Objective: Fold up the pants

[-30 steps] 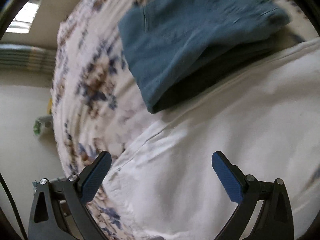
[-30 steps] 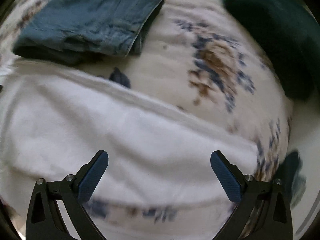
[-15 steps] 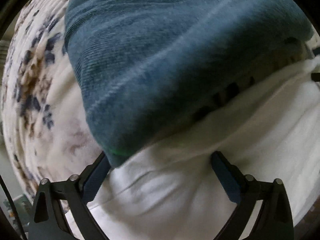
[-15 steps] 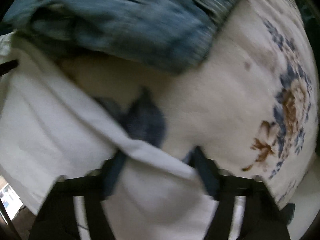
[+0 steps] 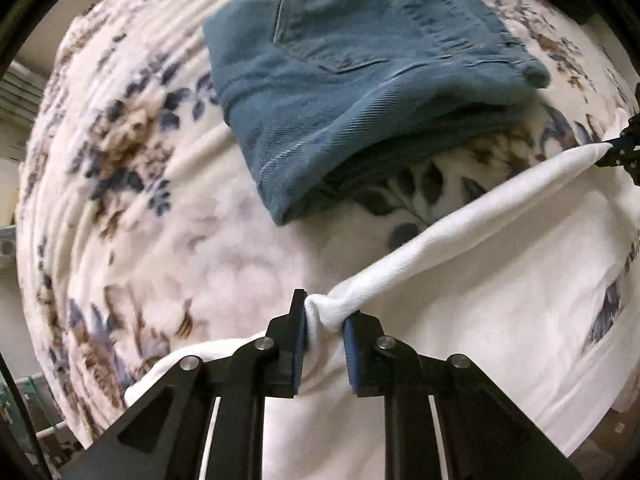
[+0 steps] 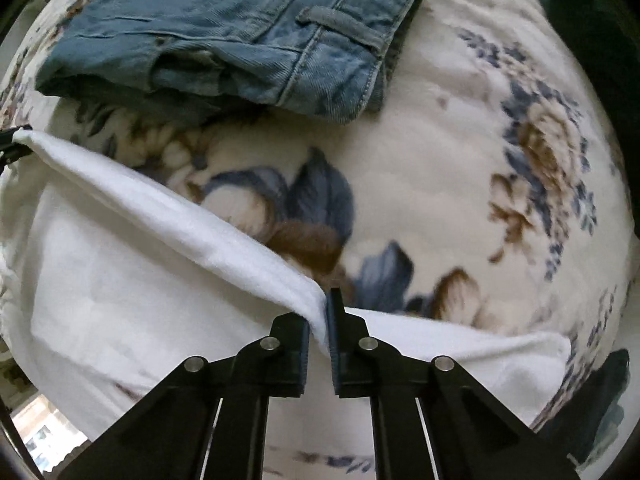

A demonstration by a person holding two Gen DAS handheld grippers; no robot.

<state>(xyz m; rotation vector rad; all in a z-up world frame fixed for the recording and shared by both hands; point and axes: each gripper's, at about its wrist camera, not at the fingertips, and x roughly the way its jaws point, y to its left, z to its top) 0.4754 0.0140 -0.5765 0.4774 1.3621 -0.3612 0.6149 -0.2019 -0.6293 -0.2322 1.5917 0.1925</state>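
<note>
The white pants (image 5: 500, 320) are lying on the bed with their top edge pulled taut between the two tools; in the left wrist view that edge is running from about 6 o'clock up toward 3 o'clock, and the cloth below it is spreading flat across the lower right. The left gripper (image 5: 324, 328) is clamping a bunched knot of that white edge, having just finished closing on it. The right gripper (image 6: 319, 320) is pinching the same hem further along, its jaws likewise just closed with a thin fold of cloth between them.

Underneath is lying a cream blanket (image 6: 460, 152) with blue and brown flowers, plush and ribbed, covering the whole bed. At 12 o'clock, just beyond the white edge, a pair of folded blue jeans (image 5: 360, 80) is sitting, thick twill denim with a stitched pocket and belt loop showing. Something dark green (image 6: 592, 40) is lying at 2 o'clock in the right view.
</note>
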